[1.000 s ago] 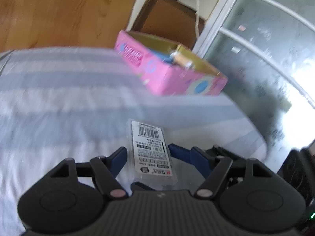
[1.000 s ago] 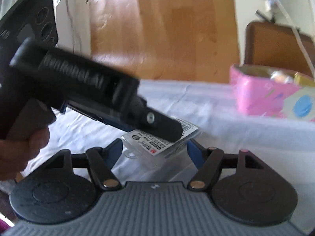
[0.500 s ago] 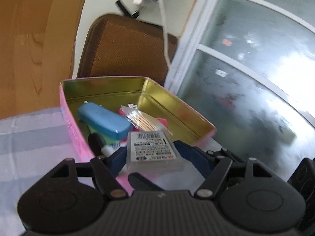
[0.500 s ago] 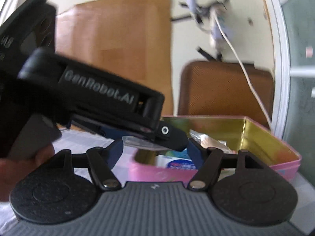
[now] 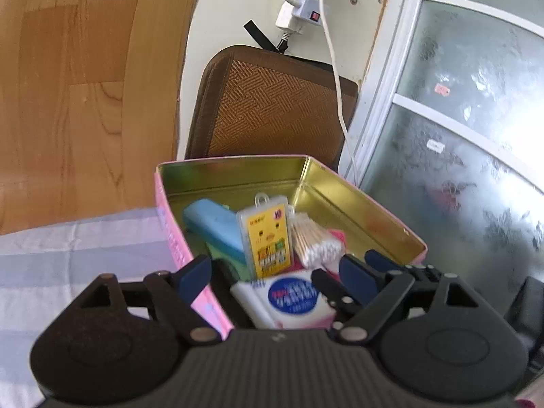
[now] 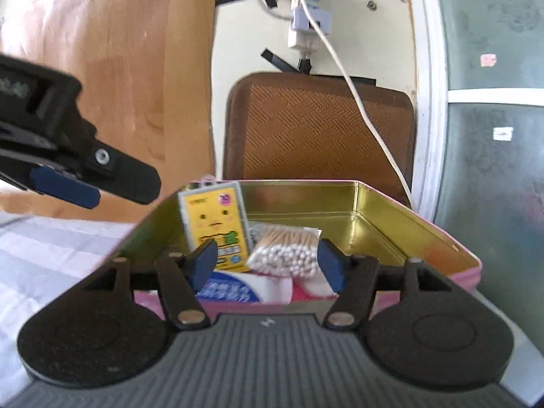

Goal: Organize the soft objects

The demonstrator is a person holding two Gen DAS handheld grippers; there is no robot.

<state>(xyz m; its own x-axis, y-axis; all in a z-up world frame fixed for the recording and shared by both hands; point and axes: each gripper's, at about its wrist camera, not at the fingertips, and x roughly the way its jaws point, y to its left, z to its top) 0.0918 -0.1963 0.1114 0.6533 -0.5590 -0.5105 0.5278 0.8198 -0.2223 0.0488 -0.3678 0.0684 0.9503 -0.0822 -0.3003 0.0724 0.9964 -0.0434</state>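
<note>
A pink tin box (image 5: 360, 200) with a gold inside stands on the striped cloth. The clear packet with the yellow card (image 5: 268, 238) leans inside it, against a blue case (image 5: 214, 227) and a bag of cotton swabs (image 5: 316, 241). A white tissue pack (image 5: 292, 297) lies at the near end. My left gripper (image 5: 275, 272) is open and empty over the box's near end. My right gripper (image 6: 268, 265) is open and empty just in front of the box (image 6: 391, 210); the yellow packet (image 6: 217, 227) and swabs (image 6: 285, 250) show beyond it. The left gripper's fingers (image 6: 64, 185) hang at the left.
A brown woven chair back (image 5: 272, 108) stands behind the box. A power strip with a white cable (image 5: 299, 10) hangs on the wall. A frosted glass door (image 5: 459, 136) is at the right. The grey-and-white striped cloth (image 5: 68, 255) covers the surface at the left.
My left gripper carried the packet to the box and opened; the packet now leans inside, yellow side up. My right gripper followed to the box's front.
</note>
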